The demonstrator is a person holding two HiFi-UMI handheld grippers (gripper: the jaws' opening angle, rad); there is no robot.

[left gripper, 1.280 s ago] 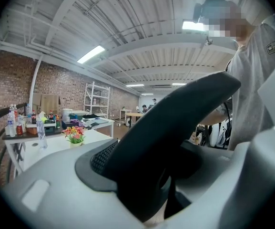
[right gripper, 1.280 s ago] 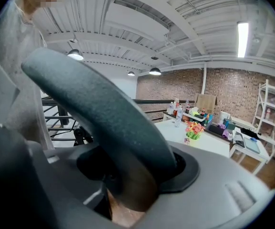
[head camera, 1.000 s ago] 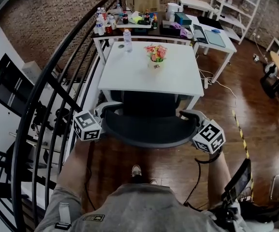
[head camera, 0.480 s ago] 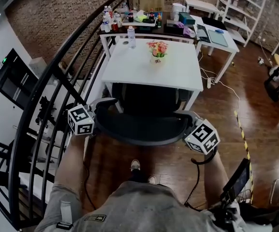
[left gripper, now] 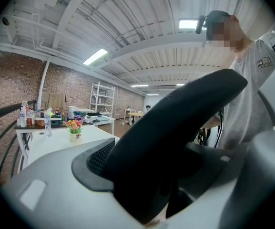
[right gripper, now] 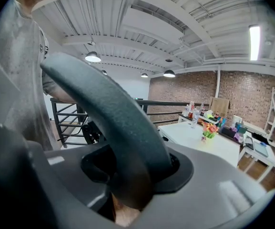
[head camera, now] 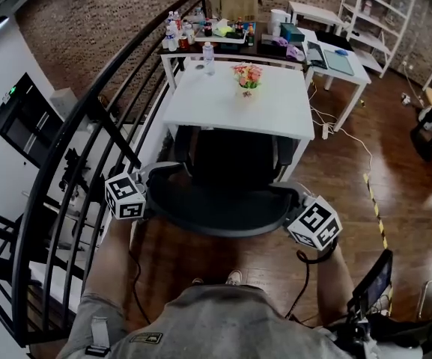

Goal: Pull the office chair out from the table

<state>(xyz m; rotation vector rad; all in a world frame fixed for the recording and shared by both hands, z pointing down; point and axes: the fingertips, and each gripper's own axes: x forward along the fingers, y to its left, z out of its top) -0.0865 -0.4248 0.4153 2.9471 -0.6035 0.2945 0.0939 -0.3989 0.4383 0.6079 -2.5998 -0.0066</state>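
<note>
At the white table (head camera: 223,103), black curved office chair (head camera: 216,208), perhaps mesh-backed.

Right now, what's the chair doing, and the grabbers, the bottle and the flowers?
office chair, backrest gripped at both ends, seat partly under the white table
left gripper, shut on the office chair's backrest
right gripper, shut on the office chair's backrest
water bottle, upright on the table
flower pot, upright on the table
</note>
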